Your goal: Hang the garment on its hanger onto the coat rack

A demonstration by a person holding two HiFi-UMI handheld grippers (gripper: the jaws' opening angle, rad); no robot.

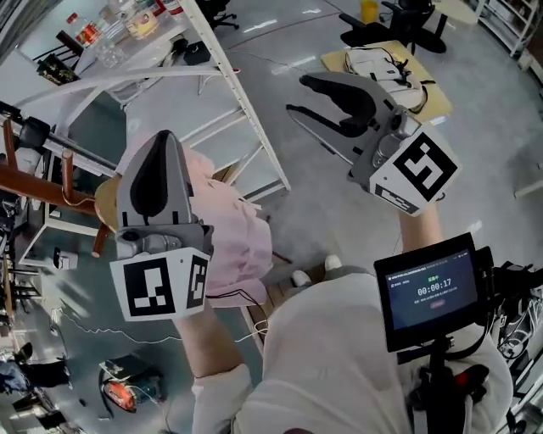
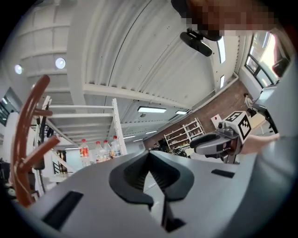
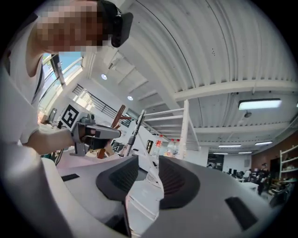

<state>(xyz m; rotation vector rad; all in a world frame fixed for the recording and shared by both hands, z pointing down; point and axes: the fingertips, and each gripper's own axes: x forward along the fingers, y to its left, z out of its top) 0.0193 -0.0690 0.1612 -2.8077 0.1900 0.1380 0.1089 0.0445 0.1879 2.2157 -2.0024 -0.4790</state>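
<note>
Left gripper: your left gripper (image 1: 161,148) points up at the lower left of the head view. Its grey jaws are pressed together at the tips, with nothing caught between them.
Right gripper: your right gripper (image 1: 299,95) is raised at the upper right. Its jaws stand partway apart and hold nothing.
Garment: the pale pink fabric garment (image 1: 242,233) hangs just behind your left gripper, and neither gripper is touching it.
Hanger: a tan wooden hanger end (image 1: 105,203) sticks out at the garment's left; its hook is hidden behind your left gripper.
Coat rack: the reddish-brown wooden coat rack (image 1: 34,182) stands at the left, just beside that hanger end. You cannot tell whether the hanger rests on it.
Shelving: a white metal shelf frame (image 1: 246,127) runs behind the garment, with clear plastic bottles (image 1: 127,21) on top.
</note>
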